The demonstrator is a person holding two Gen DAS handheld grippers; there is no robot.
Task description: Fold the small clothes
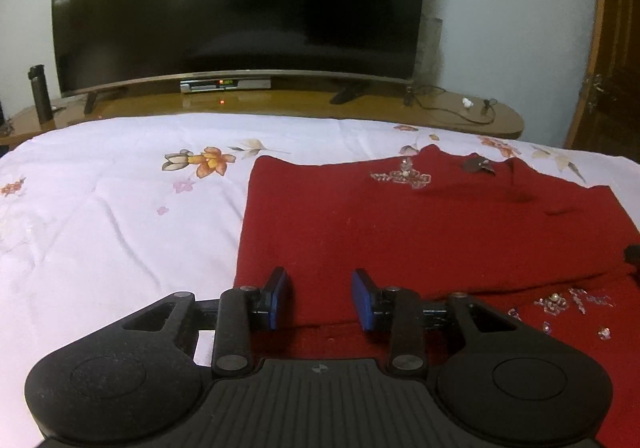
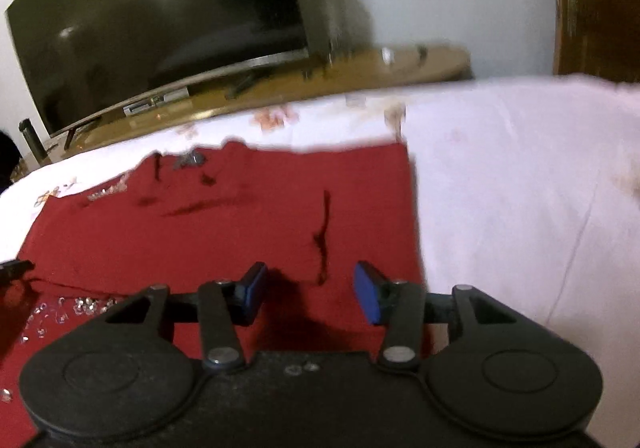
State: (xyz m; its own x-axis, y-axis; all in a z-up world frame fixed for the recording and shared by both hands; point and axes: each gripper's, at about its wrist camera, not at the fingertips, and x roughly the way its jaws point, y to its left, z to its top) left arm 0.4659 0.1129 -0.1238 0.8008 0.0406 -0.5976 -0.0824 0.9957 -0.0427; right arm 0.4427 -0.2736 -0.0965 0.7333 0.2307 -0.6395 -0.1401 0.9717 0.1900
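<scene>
A dark red knitted garment (image 1: 400, 224) with beaded trim lies flat on the white flowered bedsheet (image 1: 100, 215), partly folded over its near edge. My left gripper (image 1: 320, 298) is open and empty, low over the garment's near left part. The same garment shows in the right wrist view (image 2: 240, 219), blurred. My right gripper (image 2: 310, 288) is open and empty over the garment's near right part, close to its right edge. The tip of the other gripper (image 2: 14, 268) shows at the far left of the right wrist view.
A large dark television (image 1: 240, 7) stands on a low wooden cabinet (image 1: 280, 103) beyond the bed. A dark bottle (image 1: 39, 91) stands at the cabinet's left end, cables at its right. A wooden door (image 1: 612, 47) is at the right. Bare sheet (image 2: 520, 187) lies right of the garment.
</scene>
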